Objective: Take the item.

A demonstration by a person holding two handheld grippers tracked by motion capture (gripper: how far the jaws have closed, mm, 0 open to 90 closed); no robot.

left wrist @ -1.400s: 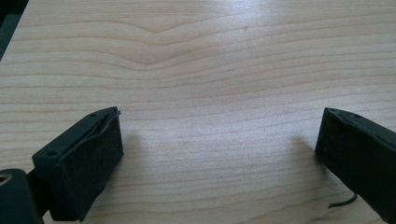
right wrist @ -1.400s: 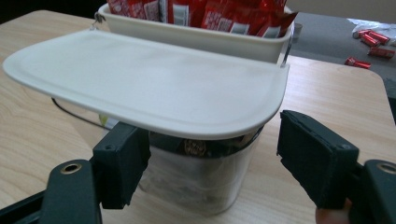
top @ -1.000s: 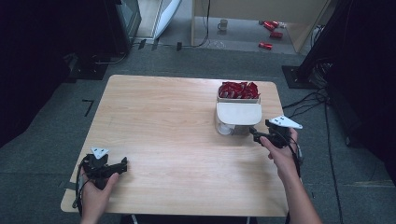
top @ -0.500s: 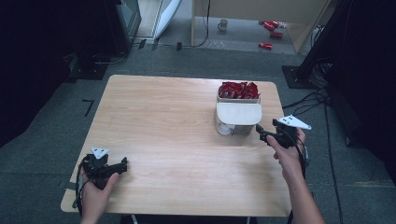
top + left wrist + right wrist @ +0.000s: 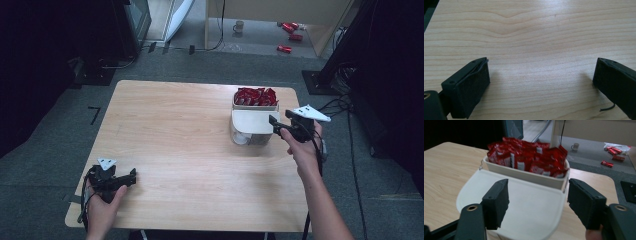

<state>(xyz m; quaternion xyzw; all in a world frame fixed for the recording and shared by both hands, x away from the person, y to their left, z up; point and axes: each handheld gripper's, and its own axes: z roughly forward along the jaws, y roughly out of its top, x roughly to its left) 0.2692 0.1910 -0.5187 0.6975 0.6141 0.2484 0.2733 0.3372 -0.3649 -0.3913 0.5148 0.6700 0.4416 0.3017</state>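
Over the table (image 5: 165, 130) in the high view, the right gripper (image 5: 276, 124) had slid from open wood to the side of the cream box (image 5: 250, 127), likely a reach for it, while the left gripper (image 5: 131, 178) stayed parked near the front left corner. Bare wood lay between them; the box sat toward the right edge. Along the left gripper view, its jaws stood wide apart over bare tabletop, holding nothing. From the right gripper view, the right jaws gaped wide and empty just short of the box's pale lid (image 5: 524, 202), red packets (image 5: 529, 156) heaped in the open part behind.
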